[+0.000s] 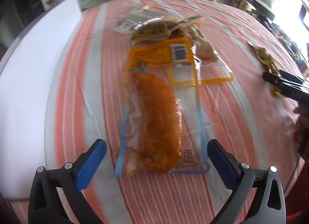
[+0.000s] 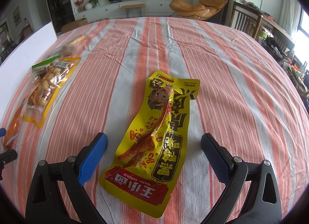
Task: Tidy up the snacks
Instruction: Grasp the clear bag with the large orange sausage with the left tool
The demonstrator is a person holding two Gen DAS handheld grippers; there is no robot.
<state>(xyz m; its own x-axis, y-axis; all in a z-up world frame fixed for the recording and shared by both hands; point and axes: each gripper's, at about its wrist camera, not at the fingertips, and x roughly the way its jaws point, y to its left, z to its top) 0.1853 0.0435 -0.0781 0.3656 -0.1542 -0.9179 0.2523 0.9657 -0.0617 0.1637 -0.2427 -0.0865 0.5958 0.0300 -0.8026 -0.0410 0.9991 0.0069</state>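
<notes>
In the left wrist view my left gripper (image 1: 156, 156) is open just above the striped tablecloth, its blue pads on either side of the near end of a clear, blue-edged pack holding an orange meat snack (image 1: 156, 127). Beyond it lie an orange-labelled clear pack (image 1: 164, 54) and further clear packs (image 1: 135, 19). In the right wrist view my right gripper (image 2: 153, 154) is open around the lower part of a yellow snack pouch (image 2: 154, 133) lying flat. The pouch (image 1: 264, 56) and right gripper also show at the right of the left wrist view.
The table carries an orange-and-white striped cloth (image 2: 231, 88). A white board (image 1: 29, 88) lies along the table's left side. The pile of clear snack packs (image 2: 46, 86) sits at the left in the right wrist view. A chair and TV cabinet stand beyond the table.
</notes>
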